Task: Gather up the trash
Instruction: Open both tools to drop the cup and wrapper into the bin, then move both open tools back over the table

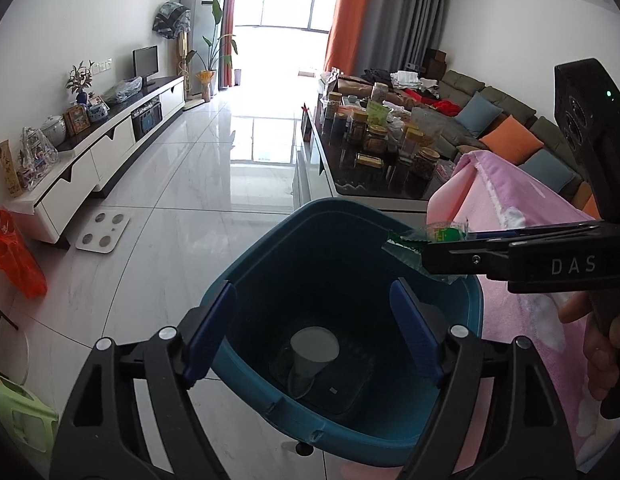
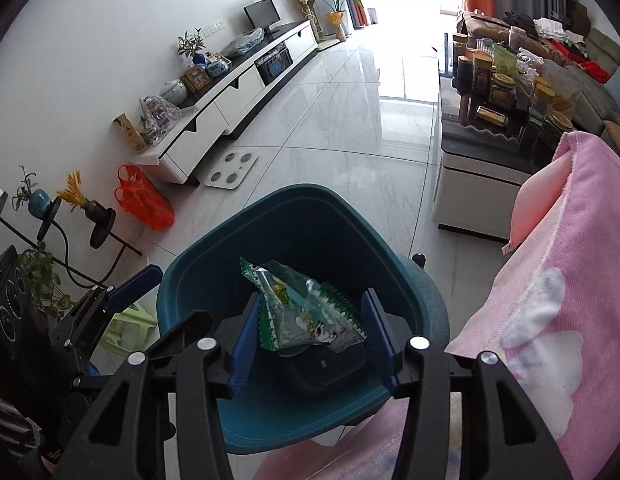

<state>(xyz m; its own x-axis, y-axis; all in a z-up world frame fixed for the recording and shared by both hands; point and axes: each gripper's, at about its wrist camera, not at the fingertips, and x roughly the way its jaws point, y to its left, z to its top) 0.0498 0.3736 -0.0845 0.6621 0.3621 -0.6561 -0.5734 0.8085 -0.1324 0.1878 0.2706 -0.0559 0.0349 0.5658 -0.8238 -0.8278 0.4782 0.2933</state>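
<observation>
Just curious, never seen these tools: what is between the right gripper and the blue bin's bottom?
A green snack wrapper, sitting loosely within the open right gripper above the bin; the right wrist view shows it.

You have one teal bin (image 1: 246,360) with one paper cup (image 1: 311,350) inside and one green snack wrapper (image 2: 306,312) above it. You hold two grippers, left gripper (image 1: 313,332) and right gripper (image 2: 310,340). One pink blanket (image 2: 549,280) lies beside the bin.
</observation>
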